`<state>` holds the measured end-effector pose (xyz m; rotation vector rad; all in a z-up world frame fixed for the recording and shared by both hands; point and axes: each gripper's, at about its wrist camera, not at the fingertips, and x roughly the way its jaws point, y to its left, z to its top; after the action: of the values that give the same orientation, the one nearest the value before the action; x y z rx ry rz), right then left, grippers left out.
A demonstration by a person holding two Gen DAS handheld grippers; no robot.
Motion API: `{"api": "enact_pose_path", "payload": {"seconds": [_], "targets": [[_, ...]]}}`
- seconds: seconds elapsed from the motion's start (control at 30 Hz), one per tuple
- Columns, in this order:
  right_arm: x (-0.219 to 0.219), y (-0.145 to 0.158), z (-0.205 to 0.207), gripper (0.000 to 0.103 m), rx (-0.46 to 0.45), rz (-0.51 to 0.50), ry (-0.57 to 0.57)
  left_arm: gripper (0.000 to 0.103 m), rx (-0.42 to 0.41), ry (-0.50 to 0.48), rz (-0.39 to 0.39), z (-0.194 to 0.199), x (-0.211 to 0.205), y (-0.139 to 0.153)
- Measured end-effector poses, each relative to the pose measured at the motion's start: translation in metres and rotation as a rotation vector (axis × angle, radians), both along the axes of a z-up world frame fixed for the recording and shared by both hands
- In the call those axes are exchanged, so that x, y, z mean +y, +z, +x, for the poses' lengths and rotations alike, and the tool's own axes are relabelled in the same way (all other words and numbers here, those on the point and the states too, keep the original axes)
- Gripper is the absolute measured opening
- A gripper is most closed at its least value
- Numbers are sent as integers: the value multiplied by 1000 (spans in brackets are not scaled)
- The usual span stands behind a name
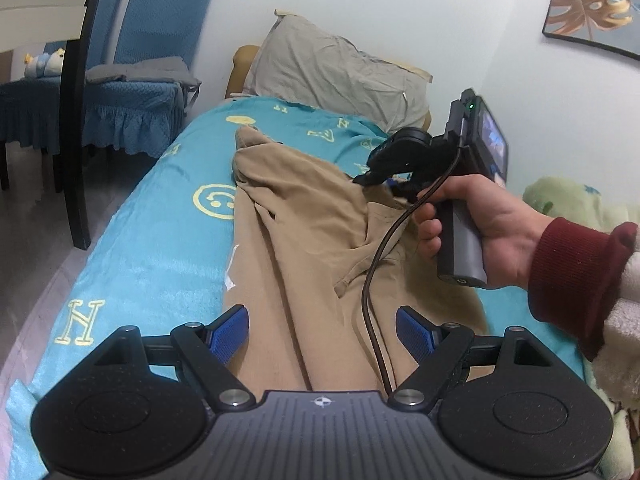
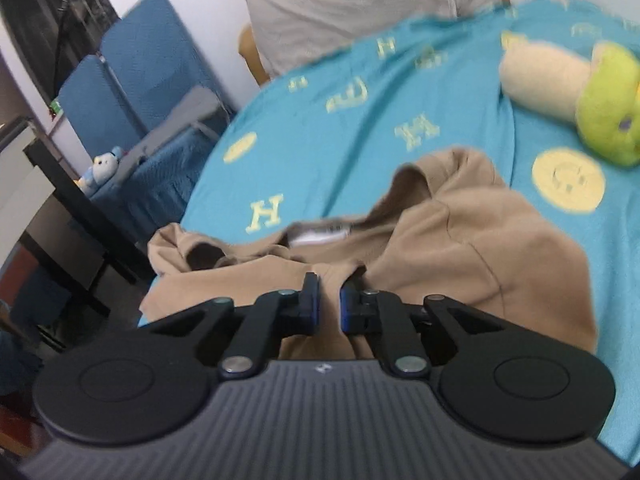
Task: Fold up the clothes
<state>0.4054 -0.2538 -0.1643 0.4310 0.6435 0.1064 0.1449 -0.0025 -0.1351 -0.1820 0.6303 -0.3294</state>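
A tan sweatshirt (image 1: pixel 304 240) lies crumpled along the bed's teal blanket (image 1: pixel 160 248). My left gripper (image 1: pixel 322 334) hovers open over its near end, blue pads wide apart, nothing between them. Farther along, a hand holds my right gripper (image 1: pixel 362 178) down at the garment's right edge. In the right wrist view, the right gripper (image 2: pixel 329 300) is shut on a fold of the tan sweatshirt (image 2: pixel 460 248), just below the neck opening with its white label (image 2: pixel 320 236). A sleeve opening (image 2: pixel 204 254) shows at the left.
A grey pillow (image 1: pixel 336 68) leans at the head of the bed. Blue-covered chairs (image 1: pixel 152 60) and a dark table leg (image 1: pixel 74 128) stand to the left of the bed. A green and cream plush toy (image 2: pixel 580 92) lies on the blanket. A black cable (image 1: pixel 376 272) hangs over the garment.
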Motion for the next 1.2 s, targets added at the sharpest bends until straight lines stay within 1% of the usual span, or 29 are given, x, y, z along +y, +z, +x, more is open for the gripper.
{"api": "enact_pose_path", "payload": {"seconds": [0.07, 0.13, 0.23, 0.33, 0.4, 0.47, 0.53, 0.6, 0.63, 0.67, 0.77, 0.83, 0.87, 0.97, 1.03, 1.07, 1.13, 1.2], "targets": [[-2, 10, -12, 9, -73, -7, -35, 83, -9, 2, 4, -2, 0, 2], [-9, 18, -19, 9, -112, 0, -91, 83, -21, 3, 3, -4, 1, 4], [-16, 21, -18, 9, -110, -63, -151, 83, -40, 1, 12, -7, 1, 7], [-20, 14, -9, 9, -70, -80, -143, 83, -34, -1, 40, -5, -2, 2], [-19, 12, -12, 11, -65, -86, -136, 83, -16, 1, 60, -2, -4, -2], [-18, 16, -24, 11, -83, -94, -118, 83, -13, 6, 75, 0, -4, -2], [-14, 23, -39, 12, -90, -131, -82, 83, -14, 12, 85, 1, -4, -2], [-8, 34, -63, 12, -88, -177, -45, 83, -14, 19, 84, 0, -4, 0], [-6, 41, -77, 12, -93, -183, -30, 83, -16, 21, 91, -2, -4, 1], [-4, 49, -94, 12, -100, -176, -23, 83, -19, 22, 102, -3, -4, 2], [0, 72, -144, 12, -122, -156, -4, 83, -55, 15, 168, -11, -9, 8], [3, 88, -178, 12, -131, -147, -1, 83, -50, 16, 186, -16, -10, 11], [5, 96, -196, 12, -140, -148, -4, 83, -39, 17, 183, -20, -10, 12], [9, 111, -247, 13, -165, -192, -31, 83, -12, 22, 170, -35, -6, 15], [6, 111, -278, 13, -171, -184, -58, 83, -11, 31, 179, -48, -4, 19], [4, 108, -292, 13, -156, -161, -59, 83, -10, 35, 186, -53, -4, 20], [0, 101, -310, 13, -99, -114, -71, 83, -8, 43, 201, -65, -2, 22], [-1, 98, -323, 13, -68, -93, -84, 83, -3, 41, 193, -69, -1, 23]]}}
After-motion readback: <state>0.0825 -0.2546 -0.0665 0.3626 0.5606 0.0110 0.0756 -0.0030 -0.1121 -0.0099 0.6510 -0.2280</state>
